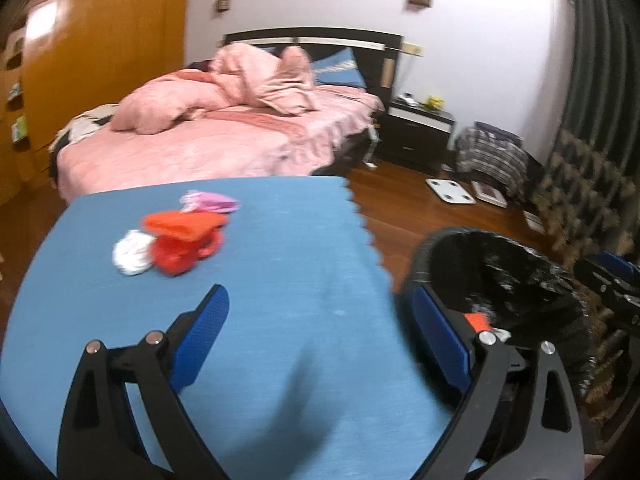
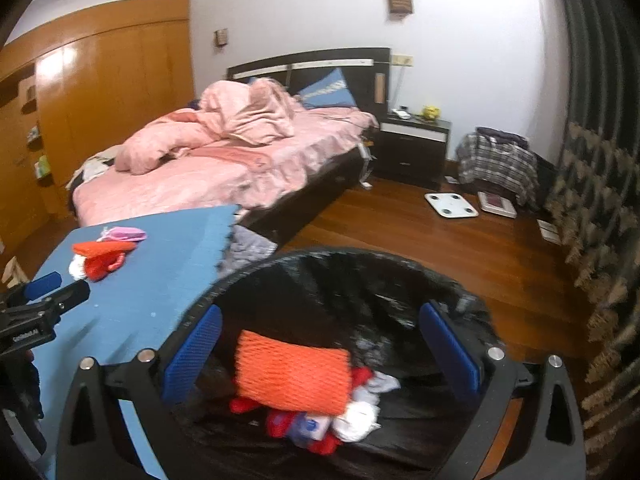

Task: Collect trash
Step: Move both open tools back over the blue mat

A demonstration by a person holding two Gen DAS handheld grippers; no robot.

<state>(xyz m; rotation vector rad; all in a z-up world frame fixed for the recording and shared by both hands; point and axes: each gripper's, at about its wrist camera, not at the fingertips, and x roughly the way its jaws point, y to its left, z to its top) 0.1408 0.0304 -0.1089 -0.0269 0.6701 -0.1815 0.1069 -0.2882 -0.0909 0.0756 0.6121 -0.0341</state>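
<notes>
Setting: a bedroom with a pink-covered bed (image 2: 208, 172) behind; a table under a blue mat (image 1: 280, 280) in front; a bin lined with a black bag (image 2: 400, 280) standing just beside the table's right edge
Right gripper (image 2: 320, 354): poised over the mouth of the bin, pointing down into it; its blue pads spread wide with nothing pressed between them, so it is released
In the bin: an orange mesh sleeve (image 2: 292, 376) lying on top of red, white and blue scraps (image 2: 320, 420); from this angle the sleeve shows between the right fingers yet sits below them, untouched by either pad
Left gripper (image 1: 320, 340): over the blue mat, fingers wide apart and gripping nothing; its right finger shows against the bin's rim; the picture is blurred
Trash still on the table: a small heap toward the mat's far left; an orange piece (image 1: 184, 224) on top of a red piece (image 1: 180, 256), a white crumpled wad (image 1: 132, 258) touching them on the left, a pink wrapper (image 1: 210, 202) just behind
Step in hand, as I judge it: a drop into the bin looks finished; both tools stand empty
Next move, as I judge it: the left gripper is nearer the heap; it needs to go forward and left, lower over one piece, close on it, then carry it right over the bin
Care needed: the pieces touch one another, so a careless pinch may drag a neighbour along
</notes>
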